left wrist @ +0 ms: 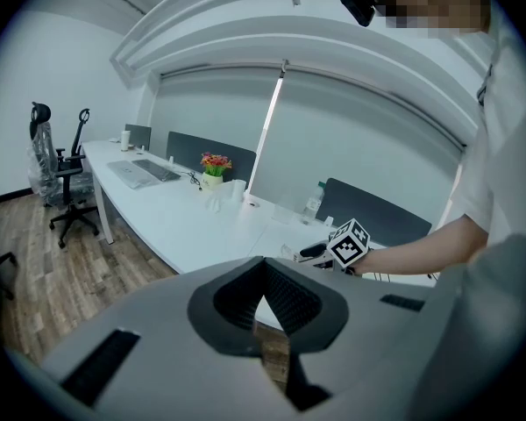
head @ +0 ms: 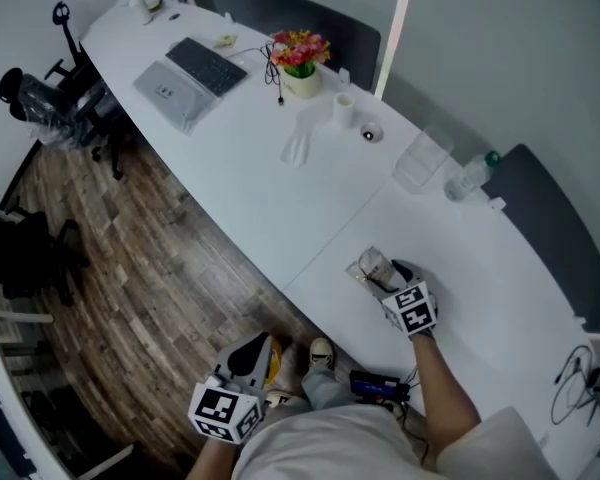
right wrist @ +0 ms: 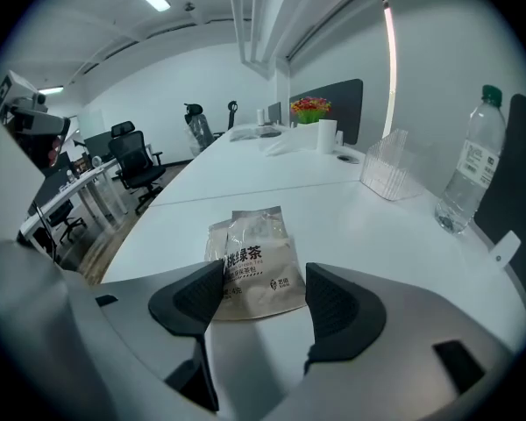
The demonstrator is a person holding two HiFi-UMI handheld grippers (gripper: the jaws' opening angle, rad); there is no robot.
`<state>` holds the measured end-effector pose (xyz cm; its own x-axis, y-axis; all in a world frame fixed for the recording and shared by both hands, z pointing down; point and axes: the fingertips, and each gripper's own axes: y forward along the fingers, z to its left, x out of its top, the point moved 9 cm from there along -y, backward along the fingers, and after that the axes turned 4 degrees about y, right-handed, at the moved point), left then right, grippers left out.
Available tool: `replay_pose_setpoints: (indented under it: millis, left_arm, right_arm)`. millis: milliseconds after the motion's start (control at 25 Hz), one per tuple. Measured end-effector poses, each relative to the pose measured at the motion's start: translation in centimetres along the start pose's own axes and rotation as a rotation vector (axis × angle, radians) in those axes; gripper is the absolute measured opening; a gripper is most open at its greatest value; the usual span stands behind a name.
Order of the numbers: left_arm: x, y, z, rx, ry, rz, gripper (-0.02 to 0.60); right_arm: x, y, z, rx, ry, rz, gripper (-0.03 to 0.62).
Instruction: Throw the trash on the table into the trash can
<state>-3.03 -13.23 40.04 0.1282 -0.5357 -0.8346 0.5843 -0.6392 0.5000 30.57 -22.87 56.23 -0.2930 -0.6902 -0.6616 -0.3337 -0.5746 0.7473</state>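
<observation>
Two packets before wide right gripper, unclear in head view; left gripper closed.

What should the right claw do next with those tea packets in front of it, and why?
Probably ease forward and down, then close on the tea packets. The right gripper stands open, and the packets lie flat on the table just ahead between its jaws, not gripped.
</observation>
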Motion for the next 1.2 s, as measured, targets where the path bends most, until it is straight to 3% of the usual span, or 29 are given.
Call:
replay_pose_setpoints:
  millis: [40,240,360,600,800,1000,1200]
  left_arm:
    - [0.0,0.0,0.0,0.0,0.001,0.0,0.002]
    - [-0.2,-0.1,-0.2,-0.002,0.008,0.001,0.002]
    - [0.0,-0.4,-0.3,0.002,0.007,0.001,0.002]
    - [-0.2,-1.3,-0.5,0.011,0.011,-0.017,0.002]
    - [-0.4,-3.5,-0.6,0.055,-0.003,-0.053,0.002]
    - [-2.0,-7.8,0.1,0.149,-0.035,-0.105,0.002]
    - [-4.7,-15.1,1.5,0.293,-0.095,-0.154,0.002]
  right_arm:
    - [0.0,0.0,0.0,-0.001,0.005,0.001,0.306]
    - [0.2,-0.7,0.2,-0.015,-0.002,-0.019,0.141]
    - [0.8,-1.5,0.2,-0.034,-0.004,-0.055,0.096]
    - [1.7,-3.2,1.0,-0.019,0.005,-0.116,0.078]
    - [3.0,-4.4,3.9,0.044,-0.022,-0.159,0.078]
    - [4.1,-4.5,9.0,0.156,-0.075,-0.172,0.077]
    - [5.3,-4.1,17.3,0.31,-0.18,-0.168,0.077]
